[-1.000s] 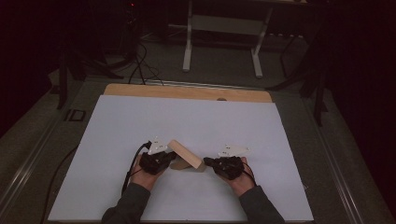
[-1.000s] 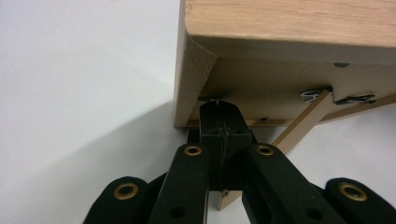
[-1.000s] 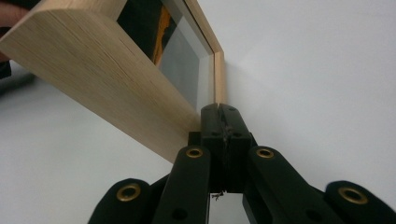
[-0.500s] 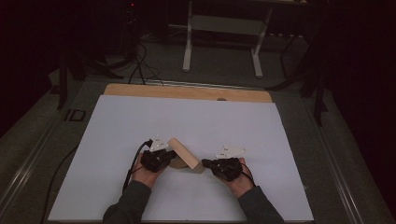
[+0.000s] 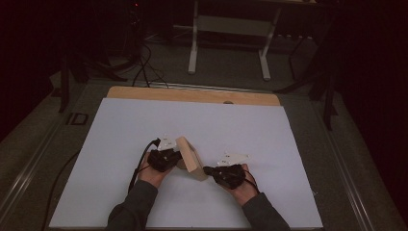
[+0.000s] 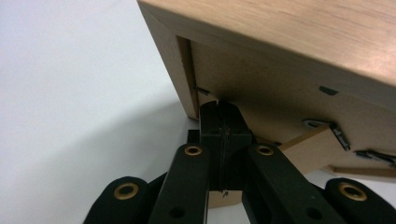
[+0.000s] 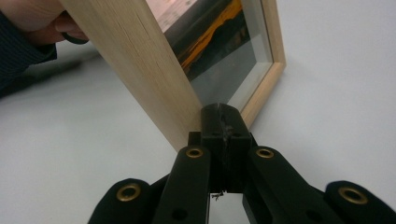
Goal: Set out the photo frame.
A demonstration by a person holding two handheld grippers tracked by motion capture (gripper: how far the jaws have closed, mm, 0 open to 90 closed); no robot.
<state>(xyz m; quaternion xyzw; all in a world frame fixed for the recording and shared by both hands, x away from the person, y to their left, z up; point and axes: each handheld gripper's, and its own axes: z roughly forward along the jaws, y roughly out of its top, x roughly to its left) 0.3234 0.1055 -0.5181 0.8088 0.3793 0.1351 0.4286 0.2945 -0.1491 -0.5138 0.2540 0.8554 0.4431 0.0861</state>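
A light wooden picture frame stands tilted on the white sheet between my two hands. My left gripper is shut, and its tip rests against the frame's brown back board, next to the fold-out stand leg. From the other side my right gripper is shut too, with its tip at the frame's lower front corner. The glass shows a dark picture with an orange streak. Nothing lies between either pair of jaws.
The white sheet covers most of the table, and a bare wooden strip runs along its far edge. Beyond the table stand a white metal support and dark cables on the floor. A person's hand shows behind the frame.
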